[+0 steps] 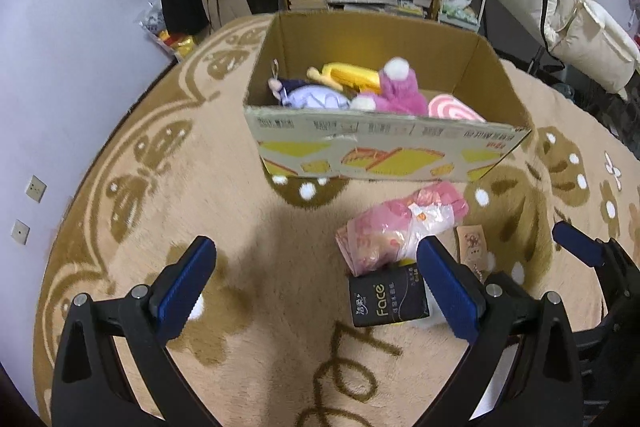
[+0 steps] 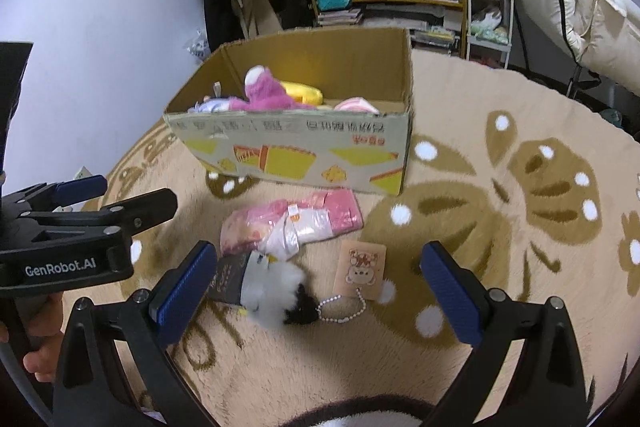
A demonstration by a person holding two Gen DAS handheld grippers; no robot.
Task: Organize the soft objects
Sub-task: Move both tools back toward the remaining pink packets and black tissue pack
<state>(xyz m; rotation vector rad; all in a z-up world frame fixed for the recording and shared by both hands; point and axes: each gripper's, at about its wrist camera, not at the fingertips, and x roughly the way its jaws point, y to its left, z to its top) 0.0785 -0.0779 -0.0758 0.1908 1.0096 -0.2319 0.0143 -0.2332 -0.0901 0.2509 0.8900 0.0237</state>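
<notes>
A: Where are the soft things?

B: A pink pack in crinkly plastic (image 2: 290,225) lies on the rug (image 2: 500,247), in the middle of the frame. A black tissue pack (image 1: 388,301) sits just below it. A fluffy black and white toy (image 2: 276,291) lies against that pack, with a bear tag (image 2: 362,269) on a bead chain beside it.

A: And the box?

B: The cardboard box (image 2: 296,151) stands just above the pink pack in the frame. A purple plush (image 1: 400,91), a yellow toy (image 1: 352,75) and other soft things lie inside.

A: What are the tongs doing?

B: Both are spread wide and hold nothing. The right tongs (image 2: 316,291) hang over the fluffy toy. The left tongs (image 1: 316,287) hang over the tissue pack.

A: What could go wrong?

B: I think the 2 tongs are close together, so they might bump. The plastic looks slippery, so the pink pack could slide out of a weak pinch. The bead chain could snag, and the tag could drag along with the toy. A low carry could hit the box wall.
</notes>
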